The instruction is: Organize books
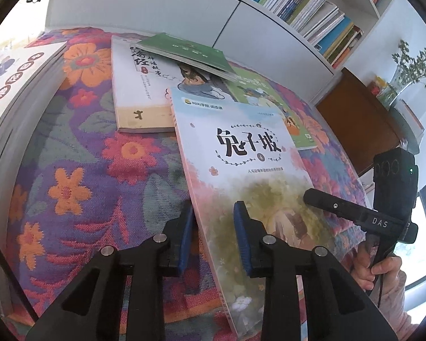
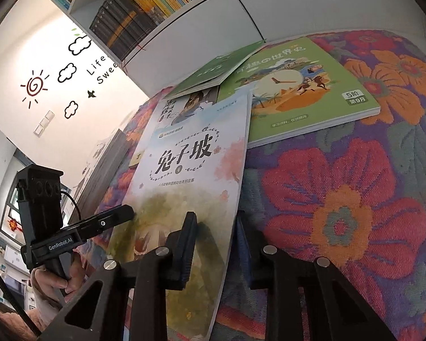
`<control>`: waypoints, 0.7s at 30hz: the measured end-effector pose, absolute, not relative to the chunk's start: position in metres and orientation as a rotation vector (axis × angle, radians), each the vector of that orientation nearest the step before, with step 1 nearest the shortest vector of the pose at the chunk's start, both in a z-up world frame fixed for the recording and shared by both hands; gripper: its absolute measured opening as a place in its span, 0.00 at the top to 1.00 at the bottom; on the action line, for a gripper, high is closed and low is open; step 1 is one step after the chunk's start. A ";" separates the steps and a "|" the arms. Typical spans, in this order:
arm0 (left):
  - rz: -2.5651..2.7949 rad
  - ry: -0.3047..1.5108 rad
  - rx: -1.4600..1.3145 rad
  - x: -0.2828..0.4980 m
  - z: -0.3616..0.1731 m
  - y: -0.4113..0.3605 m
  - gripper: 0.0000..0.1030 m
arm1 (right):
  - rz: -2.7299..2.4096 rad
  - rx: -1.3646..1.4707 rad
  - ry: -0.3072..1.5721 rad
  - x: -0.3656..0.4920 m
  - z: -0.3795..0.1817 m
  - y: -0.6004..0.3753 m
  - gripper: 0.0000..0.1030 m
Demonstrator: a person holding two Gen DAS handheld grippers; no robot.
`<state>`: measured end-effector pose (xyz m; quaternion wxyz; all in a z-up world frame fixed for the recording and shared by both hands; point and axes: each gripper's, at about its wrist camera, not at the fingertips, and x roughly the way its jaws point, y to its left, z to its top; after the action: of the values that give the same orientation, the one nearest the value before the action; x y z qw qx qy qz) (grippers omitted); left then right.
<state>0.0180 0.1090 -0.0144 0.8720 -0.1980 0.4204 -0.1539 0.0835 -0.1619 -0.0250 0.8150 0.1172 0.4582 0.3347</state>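
- pastel book [image 1: 241, 153], thin paperback: pale blue top band, large black chinese title over a circled 4, pink blossoms at the sides, green-yellow painted scene on the lower half.
- it lies face up on the floral cloth [image 1: 79, 176], near and central; its far edge overlaps a cream book [image 1: 139, 91] and the corner of a light-green book [image 2: 298, 91]. the near left edge looks raised off the cloth.
- left gripper [image 1: 214, 236]: blue pads [image 1: 241, 233] straddle the book's near left edge, one pad over the cover and one outside and below the edge. jaws narrow; grasping the pastel book at that edge as far as the left wrist view shows.
- right gripper [image 2: 215, 244]: same arrangement on the book's near right edge, one finger on the cover, the other beneath the edge against the cloth. clenched on the pastel book.
- each gripper shows in the other's view, held by a hand [image 1: 380, 270] at the handle.
- a dark-green booklet [image 1: 184, 52] rests on top of the cream and light-green books, at the far side.
- a tall stack of books [image 1: 11, 119] stands at the far left of the cloth.
- white bookshelf [image 1: 312, 5] behind, packed with upright books above closed doors.
- wall [image 2: 65, 79] to the left carries sun and cloud decals.
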 end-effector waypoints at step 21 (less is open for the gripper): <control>-0.323 0.877 -0.407 0.018 -0.014 0.109 0.73 | 0.718 0.272 0.976 0.083 -0.025 -0.166 0.76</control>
<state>0.0180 0.1092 -0.0143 0.8729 -0.1946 0.4198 -0.1547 0.0834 -0.1657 -0.0255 0.8133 0.1274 0.4573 0.3364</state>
